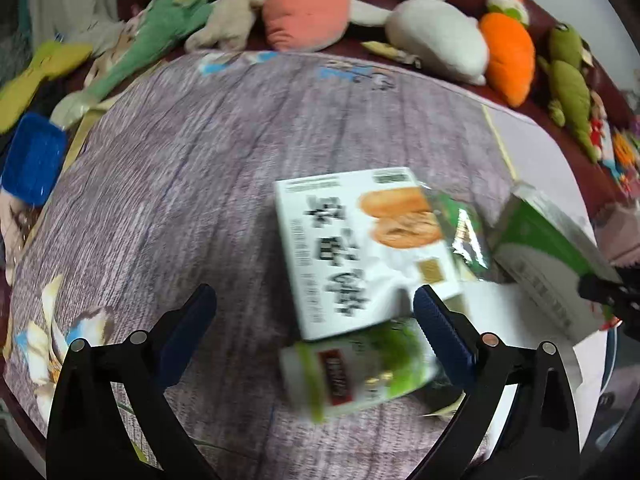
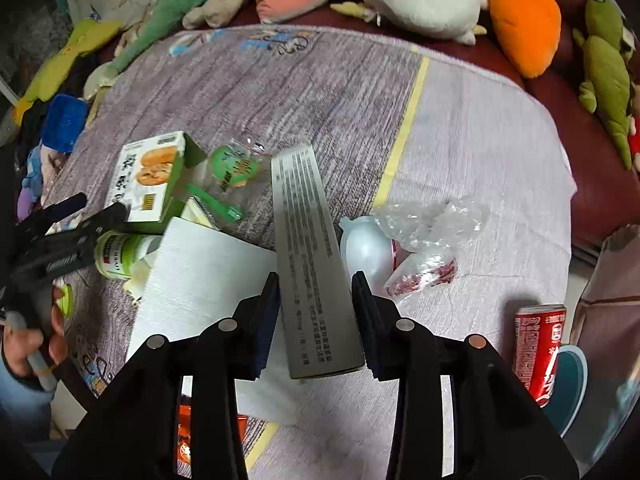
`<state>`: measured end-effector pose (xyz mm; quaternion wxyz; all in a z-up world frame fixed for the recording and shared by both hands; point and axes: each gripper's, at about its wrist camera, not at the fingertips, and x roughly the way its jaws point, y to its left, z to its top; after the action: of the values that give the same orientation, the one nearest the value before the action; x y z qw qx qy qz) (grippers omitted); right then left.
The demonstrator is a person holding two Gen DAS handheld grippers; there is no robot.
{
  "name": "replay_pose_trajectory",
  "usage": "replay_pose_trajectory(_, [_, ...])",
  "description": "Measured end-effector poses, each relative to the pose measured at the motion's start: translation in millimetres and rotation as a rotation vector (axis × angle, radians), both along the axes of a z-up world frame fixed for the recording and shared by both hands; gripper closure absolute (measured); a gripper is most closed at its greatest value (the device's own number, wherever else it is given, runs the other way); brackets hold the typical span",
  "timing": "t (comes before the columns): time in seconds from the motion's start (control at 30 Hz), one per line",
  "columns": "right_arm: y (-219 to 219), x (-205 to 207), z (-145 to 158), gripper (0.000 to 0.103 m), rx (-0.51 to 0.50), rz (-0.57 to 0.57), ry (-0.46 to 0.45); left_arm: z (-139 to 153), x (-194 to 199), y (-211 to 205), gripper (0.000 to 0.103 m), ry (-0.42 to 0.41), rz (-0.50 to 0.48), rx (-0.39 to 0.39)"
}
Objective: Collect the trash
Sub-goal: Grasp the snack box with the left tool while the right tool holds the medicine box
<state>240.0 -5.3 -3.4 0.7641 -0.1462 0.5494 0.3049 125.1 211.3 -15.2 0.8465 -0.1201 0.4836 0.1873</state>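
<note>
**A:** Mid-table, what's my right gripper [image 2: 316, 320] got?

**B:** It's clamped on the long grey carton [image 2: 310, 256], lifted for binning. Left gripper [image 1: 316, 320] gapes empty over the green-labelled bottle [image 1: 356, 364], probably next.

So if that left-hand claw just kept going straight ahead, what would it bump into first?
Probably the green-and-white plastic bottle lying on the table between the left gripper's open jaws, though blur leaves depth unclear.

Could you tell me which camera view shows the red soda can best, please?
The right wrist view: the red soda can stands upright at the table's near right edge, its label readable, beside the right gripper gripping a long grey box. The left wrist view does not show the can at all.
</note>
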Motion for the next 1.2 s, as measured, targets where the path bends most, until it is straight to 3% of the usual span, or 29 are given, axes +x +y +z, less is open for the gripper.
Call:
replay_pose_trajectory(0.07, [3.8, 3.4, -6.8, 0.067, -0.016, 0.005, -0.003, 0.9, 5.1, -10.9, 0.004, 0.000, -0.023, -0.012])
replay_pose_trajectory(0.27, [3.2, 17.9, -31.1, 0.068, -0.013, 0.003, 0.024, -9.5, 39.2, -40.8, 0.004, 0.068, -0.029, 0.084])
replay_pose_trajectory(0.4, [-9.3, 21.7, -32.6, 0.073, 0.048, -0.010, 0.037, -23.6, 63.0, -52.1, 0.004, 0.134, 0.024, 0.258])
replay_pose_trajectory(0.43, [-11.3, 22.9, -31.5, 0.073, 0.056, -0.016, 0.038, -26.4, 62.9, -49.1, 0.004, 0.146, 0.034, 0.265])
replay_pose_trajectory(0.57, [-22.1, 19.2, -25.5, 0.073, 0.089, -0.021, 0.035, -27.0, 44.5, -24.1, 0.003, 0.155, 0.081, 0.263])
replay_pose_trajectory(0.83, [-16.2, 5.7, -10.6, 0.073, 0.075, -0.002, -0.007, -23.1, -20.9, 42.5, 0.005, 0.126, 0.208, 0.130])
replay_pose_trajectory(0.87, [-13.5, 2.3, -8.2, 0.073, 0.068, 0.002, -0.014, -23.9, -27.0, 48.1, 0.010, 0.117, 0.220, 0.113])
replay_pose_trajectory(0.93, [-10.3, -3.1, -4.2, 0.073, 0.060, 0.004, -0.025, -26.1, -38.2, 58.9, 0.029, 0.100, 0.232, 0.071])
replay_pose_trajectory(0.97, [-9.0, -5.6, -2.1, 0.073, 0.056, 0.001, -0.032, -27.2, -42.3, 63.0, 0.058, 0.094, 0.238, 0.058])
replay_pose_trajectory(1.0, [-8.8, -7.6, 0.3, 0.073, 0.056, -0.003, -0.039, -29.9, -46.8, 67.4, 0.075, 0.091, 0.248, 0.047])
replay_pose_trajectory(1.2, [-6.1, -23.2, 13.1, 0.073, 0.046, -0.032, -0.084, -22.6, -65.9, 78.3, 0.078, 0.016, 0.271, 0.024])
